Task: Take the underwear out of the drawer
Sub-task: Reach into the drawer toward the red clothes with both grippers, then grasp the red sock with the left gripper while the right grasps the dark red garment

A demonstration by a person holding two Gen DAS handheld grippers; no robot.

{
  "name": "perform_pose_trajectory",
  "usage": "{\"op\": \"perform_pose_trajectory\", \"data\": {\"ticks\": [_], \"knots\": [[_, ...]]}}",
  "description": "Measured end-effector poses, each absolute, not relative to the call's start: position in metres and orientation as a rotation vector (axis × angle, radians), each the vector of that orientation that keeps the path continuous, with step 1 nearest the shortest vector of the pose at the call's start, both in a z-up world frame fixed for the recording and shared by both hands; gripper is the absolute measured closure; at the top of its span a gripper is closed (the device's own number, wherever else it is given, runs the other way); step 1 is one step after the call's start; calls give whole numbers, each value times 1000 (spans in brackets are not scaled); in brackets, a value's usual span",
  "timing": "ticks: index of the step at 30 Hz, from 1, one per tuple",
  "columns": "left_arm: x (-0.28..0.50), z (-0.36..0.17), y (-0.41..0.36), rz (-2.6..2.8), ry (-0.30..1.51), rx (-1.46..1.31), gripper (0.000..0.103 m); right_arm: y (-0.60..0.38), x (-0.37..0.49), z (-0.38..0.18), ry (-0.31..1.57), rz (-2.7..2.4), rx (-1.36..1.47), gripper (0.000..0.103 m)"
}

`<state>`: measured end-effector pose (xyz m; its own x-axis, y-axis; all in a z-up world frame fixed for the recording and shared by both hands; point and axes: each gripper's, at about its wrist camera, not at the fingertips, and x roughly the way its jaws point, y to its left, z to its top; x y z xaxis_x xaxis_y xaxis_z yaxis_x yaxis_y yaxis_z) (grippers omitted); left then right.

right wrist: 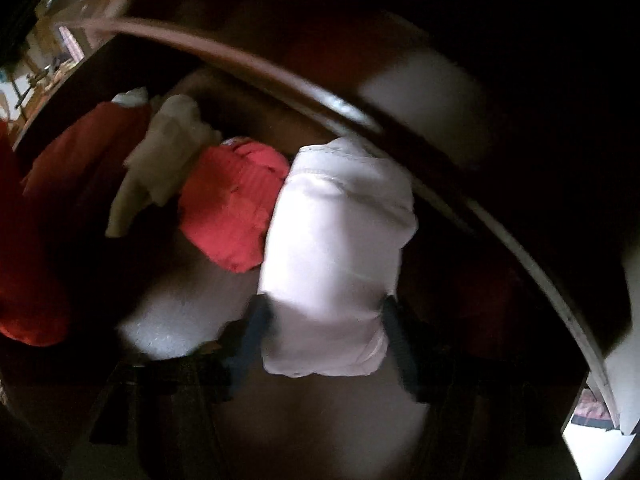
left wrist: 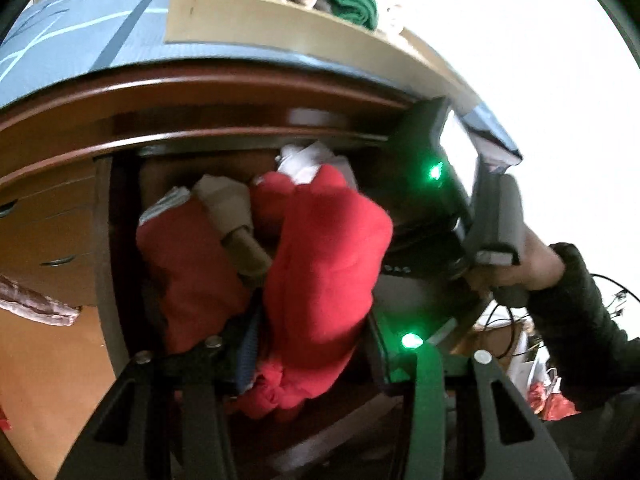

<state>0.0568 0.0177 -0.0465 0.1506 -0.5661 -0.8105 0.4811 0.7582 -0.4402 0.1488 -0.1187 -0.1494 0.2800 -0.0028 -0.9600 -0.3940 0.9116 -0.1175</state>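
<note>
In the left wrist view my left gripper (left wrist: 308, 356) is shut on a red piece of underwear (left wrist: 324, 272), held over the open dark wooden drawer (left wrist: 120, 240). The drawer holds another red garment (left wrist: 184, 264), a beige roll (left wrist: 236, 224) and white cloth (left wrist: 304, 160). My right gripper's body (left wrist: 432, 208) is at the right, reaching into the drawer. In the right wrist view my right gripper (right wrist: 326, 344) is shut on a white folded underwear (right wrist: 336, 248) inside the dim drawer, beside a pink-red garment (right wrist: 232, 208), a cream one (right wrist: 168, 144) and a dark red one (right wrist: 84, 160).
A pale wooden tray (left wrist: 280, 28) with white, cream and green clothes stands on the blue cover (left wrist: 80, 40) above the drawer. The drawer's front rail (right wrist: 280, 76) arches over the right gripper. Other drawers with handles (left wrist: 48, 240) are at the left; floor clutter lies at the lower right (left wrist: 540, 380).
</note>
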Motion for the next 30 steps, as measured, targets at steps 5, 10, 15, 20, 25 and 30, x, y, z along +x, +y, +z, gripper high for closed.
{"op": "perform_pose_trajectory", "data": {"ticks": [5, 10, 15, 20, 25, 30], "knots": [[61, -54, 11, -763, 1204, -71, 58, -125, 139, -152, 1330, 308, -360, 83], [53, -47, 11, -827, 1169, -49, 58, -156, 123, -145, 1386, 361, -179, 89], [60, -47, 1, -846, 1165, -64, 58, -182, 102, -133, 1352, 364, -83, 88], [65, -29, 14, -907, 1123, -189, 58, -207, 106, -114, 1245, 367, 103, 88], [66, -3, 42, -800, 1066, -179, 58, -186, 118, -105, 1218, 489, 299, 75], [63, 12, 73, -691, 1028, -164, 58, -120, 123, -116, 1229, 576, 409, 43]]}}
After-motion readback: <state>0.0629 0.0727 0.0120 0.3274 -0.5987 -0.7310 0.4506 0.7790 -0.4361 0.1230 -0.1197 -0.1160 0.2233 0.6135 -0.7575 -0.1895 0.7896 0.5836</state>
